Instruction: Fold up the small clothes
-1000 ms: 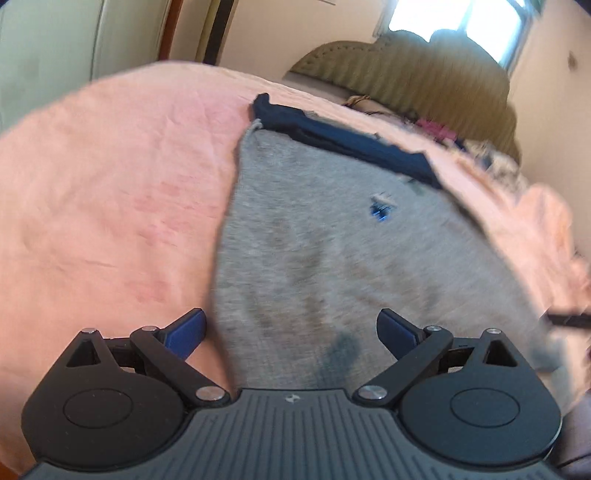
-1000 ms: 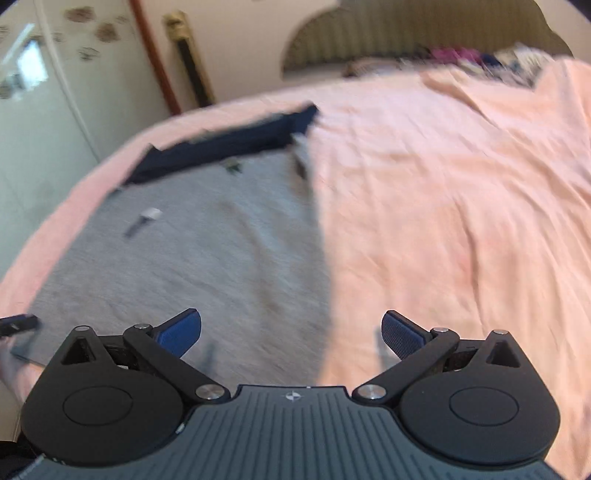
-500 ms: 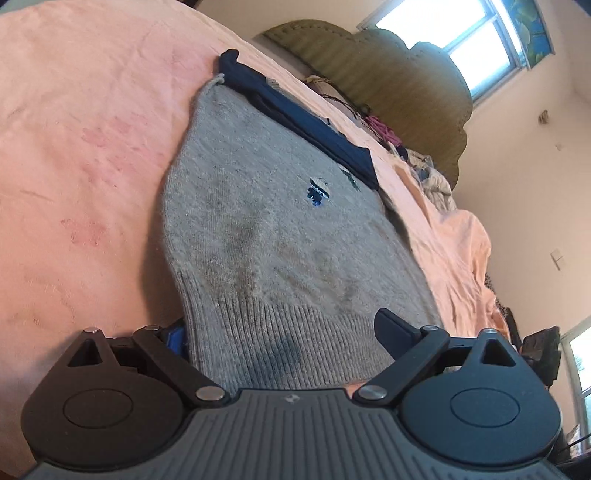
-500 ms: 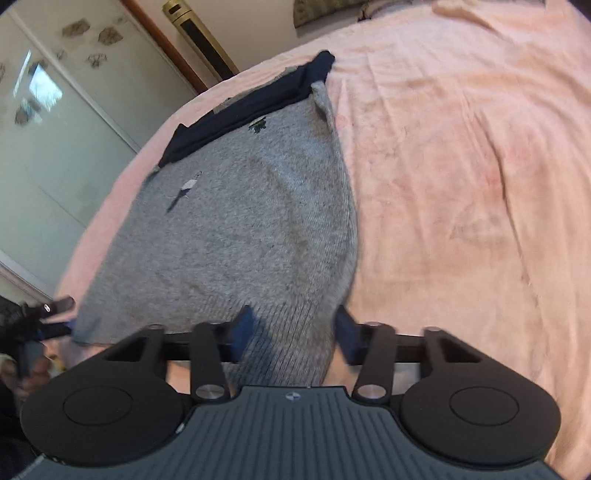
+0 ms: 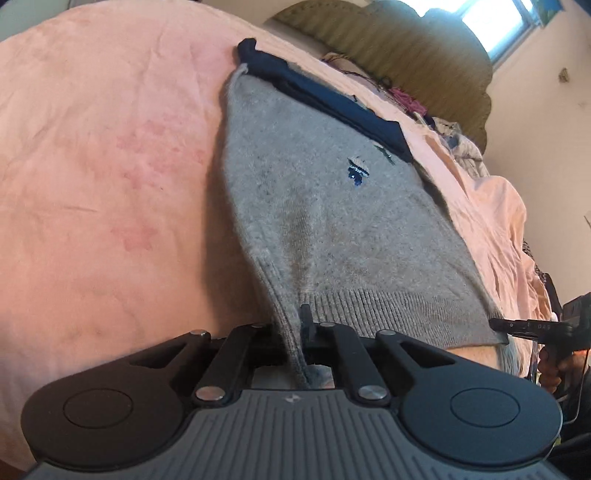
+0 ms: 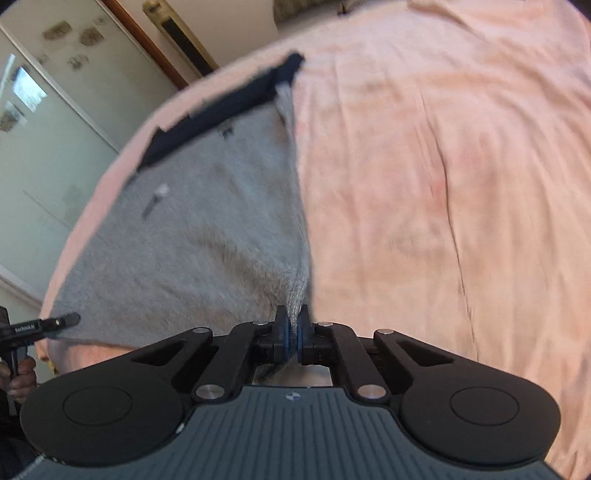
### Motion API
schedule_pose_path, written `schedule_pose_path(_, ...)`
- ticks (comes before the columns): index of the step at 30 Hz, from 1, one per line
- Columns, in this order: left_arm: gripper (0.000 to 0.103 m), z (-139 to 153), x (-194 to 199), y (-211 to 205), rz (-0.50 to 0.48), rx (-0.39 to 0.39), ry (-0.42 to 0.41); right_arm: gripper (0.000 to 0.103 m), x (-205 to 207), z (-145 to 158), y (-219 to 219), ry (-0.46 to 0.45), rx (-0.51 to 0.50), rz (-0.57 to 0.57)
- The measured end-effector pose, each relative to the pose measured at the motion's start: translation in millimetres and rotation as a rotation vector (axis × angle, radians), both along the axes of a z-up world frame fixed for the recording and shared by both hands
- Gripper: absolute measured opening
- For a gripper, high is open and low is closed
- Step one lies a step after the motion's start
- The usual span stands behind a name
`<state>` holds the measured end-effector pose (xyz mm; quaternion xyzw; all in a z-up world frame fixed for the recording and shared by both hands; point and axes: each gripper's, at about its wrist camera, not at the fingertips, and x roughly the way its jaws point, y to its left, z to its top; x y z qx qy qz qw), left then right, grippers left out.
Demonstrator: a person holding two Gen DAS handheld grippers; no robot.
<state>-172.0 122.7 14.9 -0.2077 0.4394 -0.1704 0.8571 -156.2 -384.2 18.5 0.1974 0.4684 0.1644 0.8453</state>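
Left wrist view: left gripper (image 5: 301, 332) clamped on ribbed hem corner of grey sweater (image 5: 325, 221), jaws having just closed with knit bunched between them. Sweater spread flat across pink bed cover (image 5: 103, 184), filling frame centre, navy garment (image 5: 325, 107) along far edge at upper centre. Right wrist view: right gripper (image 6: 290, 332) likewise just closed, pinching opposite hem corner at lower centre. Both corners held, presumably to lift hem evenly and fold toward collar.

Looks like home bedroom to me: wide bed under pink sheet (image 5: 92, 192), padded olive headboard (image 5: 399, 48) top centre, sunlit window (image 5: 495, 22) upper right, pale wardrobe doors (image 6: 48, 122) at left.
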Motion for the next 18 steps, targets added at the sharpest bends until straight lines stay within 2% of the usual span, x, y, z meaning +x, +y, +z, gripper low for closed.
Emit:
schedule_pose_path(1, 0.006, 3.1, -1.1, 2.7, -0.009, 0.005, -0.010, 0.010, -1.4, -1.0, -0.1, 0.006, 0.041, 0.004)
schedule_pose_path(2, 0.007, 7.0, -2.4, 6.8, -0.019, 0.010, -0.026, 0.018, -3.1, 0.3, -0.9, -0.001, 0.067, -0.005)
schedule_pose_path(3, 0.007, 11.7, -3.5, 12.8, -0.017, 0.024, -0.043, 0.045, -4.7, 2.5, -2.6, -0.016, 0.077, -0.023)
schedule_pose_path(4, 0.007, 17.3, -3.1, 20.0, -0.003, 0.045, -0.058, 0.060, -5.6, 5.7, -6.0, -0.032, 0.089, -0.043)
schedule_pose_path(5, 0.007, 24.5, -0.3, 27.9, 0.023, 0.064, -0.073, 0.090, -5.3, 10.3, -9.9, -0.053, 0.104, -0.064)
schedule_pose_path(6, 0.007, 33.6, 3.9, 35.7, 0.062, 0.091, -0.102, 0.096, -3.5, 16.5, -12.9, -0.083, 0.107, -0.086)
schedule_pose_path(8, 0.007, 51.8, 19.9, 42.8, 0.168, 0.180, -0.184, 0.089, 9.2, 32.1, -16.1, -0.140, 0.097, -0.111)
schedule_pose_path(11, 0.013, 62.0, 66.2, 24.6, 0.271, 0.308, -0.241, 0.090, 50.0, 50.2, -7.8, -0.231, 0.122, -0.114)
schedule_pose_path(12, 0.017, 61.2, 84.9, 12.6, 0.280, 0.333, -0.244, 0.092, 69.8, 53.9, -1.2, -0.255, 0.112, -0.116)
schedule_pose_path(14, 0.027, 56.9, 119.2, -14.2, 0.262, 0.330, -0.267, 0.093, 112.7, 55.9, 17.0, -0.295, 0.108, -0.107)
schedule_pose_path(16, 0.061, 48.0, 154.5, -41.0, 0.228, 0.300, -0.278, 0.093, 161.7, 51.4, 35.6, -0.303, 0.155, -0.092)
schedule_pose_path(18, 0.070, 35.5, 186.7, -62.4, 0.217, 0.297, -0.276, 0.092, 208.7, 43.1, 57.2, -0.313, 0.130, -0.093)
